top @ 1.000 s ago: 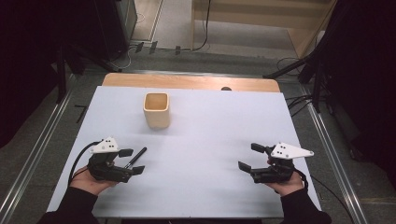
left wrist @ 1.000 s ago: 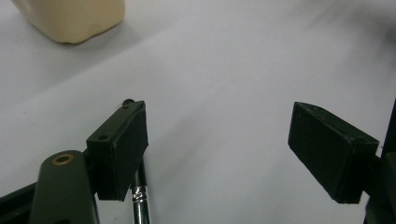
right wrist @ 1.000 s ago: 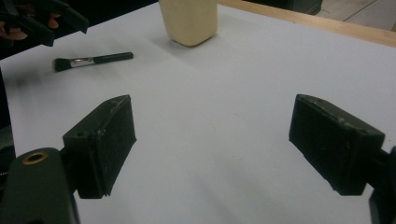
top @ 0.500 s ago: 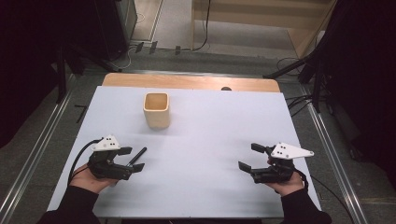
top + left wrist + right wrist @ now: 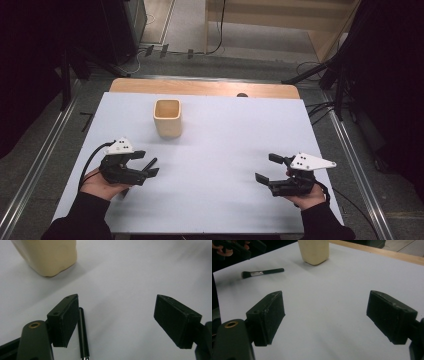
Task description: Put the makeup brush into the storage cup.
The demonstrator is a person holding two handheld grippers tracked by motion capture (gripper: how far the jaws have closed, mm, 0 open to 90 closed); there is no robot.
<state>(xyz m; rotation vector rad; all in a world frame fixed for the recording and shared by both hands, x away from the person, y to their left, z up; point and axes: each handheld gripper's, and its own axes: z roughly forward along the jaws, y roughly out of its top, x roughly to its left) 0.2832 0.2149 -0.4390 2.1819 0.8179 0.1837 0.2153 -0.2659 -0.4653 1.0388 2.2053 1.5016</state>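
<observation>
A cream square cup [image 5: 167, 117] stands upright at the back left of the white table [image 5: 235, 130]. It also shows in the left gripper view [image 5: 47, 256] and the right gripper view [image 5: 313, 251]. A black makeup brush [image 5: 151, 161] lies flat on the table. My left gripper [image 5: 146, 165] is open around the brush. The brush handle [image 5: 83, 336] lies just inside the left jaw, in the wide gap of the left gripper [image 5: 116, 313]. My right gripper [image 5: 265, 167] is open near the front right, nothing between the jaws of the gripper [image 5: 324, 310]. The brush [image 5: 262, 272] lies far to its left.
A strip of bare wooden tabletop [image 5: 200, 87] runs along the far edge. Metal rails [image 5: 30, 165] flank the table on the floor, and dark stands and cables sit beyond. The person's hand on the left gripper [image 5: 227, 248] is at the right gripper view's top left.
</observation>
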